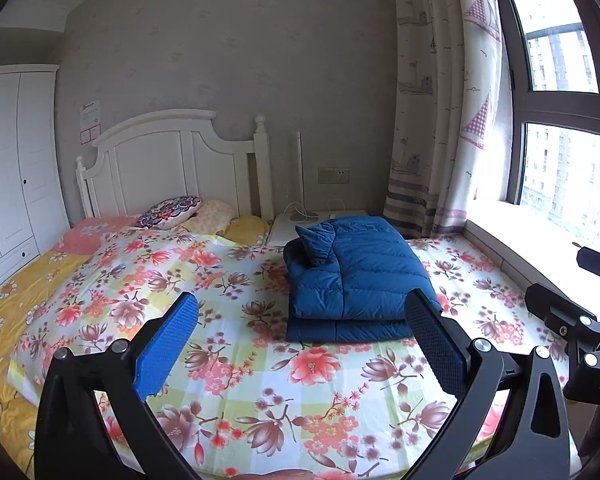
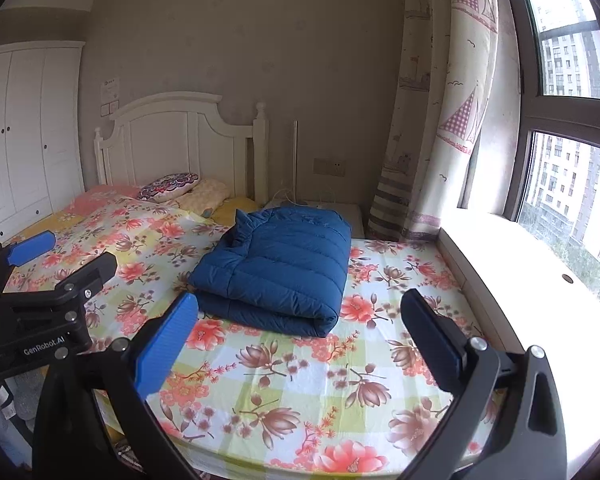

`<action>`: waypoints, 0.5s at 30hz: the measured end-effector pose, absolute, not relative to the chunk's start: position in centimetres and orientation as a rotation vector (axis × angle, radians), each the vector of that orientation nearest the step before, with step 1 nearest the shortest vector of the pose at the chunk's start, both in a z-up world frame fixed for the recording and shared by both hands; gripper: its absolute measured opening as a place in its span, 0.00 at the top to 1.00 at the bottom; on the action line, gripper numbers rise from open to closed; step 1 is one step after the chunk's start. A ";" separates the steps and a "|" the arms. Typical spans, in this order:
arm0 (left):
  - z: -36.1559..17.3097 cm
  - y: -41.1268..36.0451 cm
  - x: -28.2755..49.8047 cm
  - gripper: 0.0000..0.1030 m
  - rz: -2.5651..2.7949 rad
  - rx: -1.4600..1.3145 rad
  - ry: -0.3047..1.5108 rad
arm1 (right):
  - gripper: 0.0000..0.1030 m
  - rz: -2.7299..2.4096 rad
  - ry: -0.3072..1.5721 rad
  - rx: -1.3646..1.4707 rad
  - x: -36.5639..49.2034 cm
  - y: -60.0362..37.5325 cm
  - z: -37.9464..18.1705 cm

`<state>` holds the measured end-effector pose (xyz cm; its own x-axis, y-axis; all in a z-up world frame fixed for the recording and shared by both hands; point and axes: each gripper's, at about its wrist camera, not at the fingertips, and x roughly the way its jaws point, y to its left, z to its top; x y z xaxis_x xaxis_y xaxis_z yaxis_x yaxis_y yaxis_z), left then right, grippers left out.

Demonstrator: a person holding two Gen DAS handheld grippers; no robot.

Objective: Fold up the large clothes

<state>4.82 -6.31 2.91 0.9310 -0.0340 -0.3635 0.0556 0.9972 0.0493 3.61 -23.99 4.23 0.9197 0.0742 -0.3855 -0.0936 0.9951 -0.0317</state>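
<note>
The left gripper [image 1: 302, 314] is hovering above the near part of the bed, its fingers [image 1: 168, 344] spread wide apart and gripping nothing; one finger is wearing a blue ribbed pad and the other a dark one. Between and just beyond the fingertips, in the left wrist view, the blue puffer jacket [image 1: 356, 276] is lying folded into a thick rectangular bundle on the floral bedsheet [image 1: 260, 380]. The dark fingertip is overlapping the bundle's near right corner in that view, though whether it is touching cannot be told.

The right gripper [image 2: 300, 312] is hanging beside the left one, also over the near edge of the bed, with its fingers [image 2: 166, 344] likewise held wide and holding nothing. From this side the jacket [image 2: 276, 268] is sitting ahead of the fingertips, its rounded fold facing the camera and its collar end pointing toward the headboard [image 2: 180, 144]. The left gripper [image 2: 44, 280] is showing at the left edge of the right wrist view.

Farther out, a patterned cushion [image 1: 168, 210] is resting by the pillows at the head of the bed. A sailboat-print curtain [image 1: 440, 100] is hanging beside the window [image 1: 560, 160] on the right, and a white wardrobe [image 1: 8, 168] is standing on the left.
</note>
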 end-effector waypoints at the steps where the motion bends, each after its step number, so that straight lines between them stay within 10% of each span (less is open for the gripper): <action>1: 2.9 -6.3 4.8 0.04 -0.046 0.058 0.370 | 0.02 0.088 0.394 -0.048 3.6 -24.0 4.3; 15: 3.0 -6.4 4.7 0.04 -0.062 0.056 0.388 | 0.02 0.077 0.398 -0.059 3.4 -23.7 4.7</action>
<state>4.66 -6.36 3.05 0.9238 -0.0495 -0.3797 0.0711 0.9965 0.0430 3.40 -23.71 4.71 0.9191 0.0636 -0.3889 -0.0866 0.9954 -0.0419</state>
